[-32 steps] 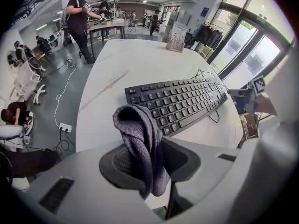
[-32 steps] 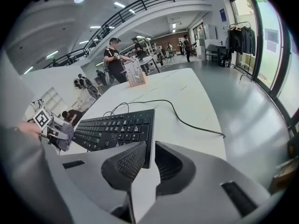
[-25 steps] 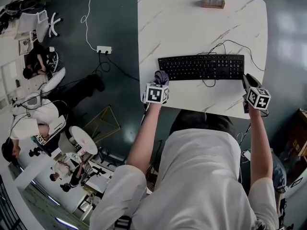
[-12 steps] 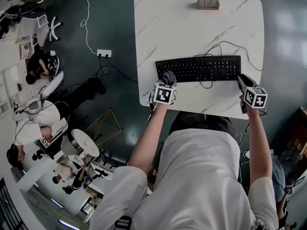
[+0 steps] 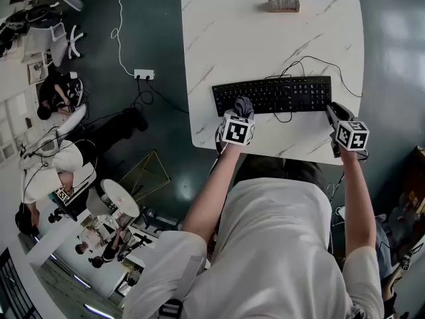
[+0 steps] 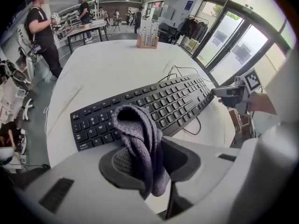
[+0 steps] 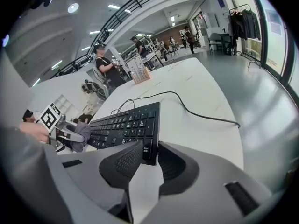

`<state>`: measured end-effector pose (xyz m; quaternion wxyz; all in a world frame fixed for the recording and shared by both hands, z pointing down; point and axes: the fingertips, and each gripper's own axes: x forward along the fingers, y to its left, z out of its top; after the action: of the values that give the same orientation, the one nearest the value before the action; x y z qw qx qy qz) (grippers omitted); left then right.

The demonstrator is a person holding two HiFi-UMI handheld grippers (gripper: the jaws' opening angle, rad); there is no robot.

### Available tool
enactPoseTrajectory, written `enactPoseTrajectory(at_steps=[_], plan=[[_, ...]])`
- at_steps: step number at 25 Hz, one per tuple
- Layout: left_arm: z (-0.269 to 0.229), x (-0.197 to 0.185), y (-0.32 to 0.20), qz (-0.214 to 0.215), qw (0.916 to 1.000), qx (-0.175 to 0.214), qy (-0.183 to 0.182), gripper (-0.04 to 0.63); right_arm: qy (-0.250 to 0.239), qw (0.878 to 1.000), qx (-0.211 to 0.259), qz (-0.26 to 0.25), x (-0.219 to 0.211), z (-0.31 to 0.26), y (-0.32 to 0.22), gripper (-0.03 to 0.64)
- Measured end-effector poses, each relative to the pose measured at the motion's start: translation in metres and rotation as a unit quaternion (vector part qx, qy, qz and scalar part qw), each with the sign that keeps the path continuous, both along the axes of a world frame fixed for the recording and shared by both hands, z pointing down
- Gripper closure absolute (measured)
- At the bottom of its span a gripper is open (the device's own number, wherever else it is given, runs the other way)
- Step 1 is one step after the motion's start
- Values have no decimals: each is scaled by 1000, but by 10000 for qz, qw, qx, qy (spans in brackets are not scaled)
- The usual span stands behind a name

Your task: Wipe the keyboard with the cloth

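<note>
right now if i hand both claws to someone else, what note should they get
Left claw: shut on the grey cloth, pointing down over the left-hand keys of the keyboard.
Right claw: jaws apart, just been opening, the keyboard's near right corner between them; no clear squeeze.
Keyboard lies across the near part of the white table.
Done: cloth in hand, at the left end; how much is wiped cannot be told.
Left: sweep the cloth toward the right end.

Keyboard (image 5: 272,95) lying on table (image 5: 219,32), centred; cloth (image 5: 243,105) sitting over its left front edge; card holder (image 5: 283,0) standing behind it, at far edge.
</note>
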<state>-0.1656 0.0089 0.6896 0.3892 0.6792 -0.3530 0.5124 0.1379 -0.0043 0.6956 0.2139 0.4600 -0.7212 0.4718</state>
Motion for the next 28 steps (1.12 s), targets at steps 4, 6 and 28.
enactPoseTrajectory(at_steps=[4,6,28], plan=[[-1,22,1,189,9997,-15,153,475,-12,10000,-7,-34,0,0,1,517],[-1,35,2,274,9994,-13,225,476,-37,10000,-12,-51,-1,0,1,517],[-3,131,4,1107,9930,-77,398,476,-348,9991,154,-170,-5,-3,12,502]])
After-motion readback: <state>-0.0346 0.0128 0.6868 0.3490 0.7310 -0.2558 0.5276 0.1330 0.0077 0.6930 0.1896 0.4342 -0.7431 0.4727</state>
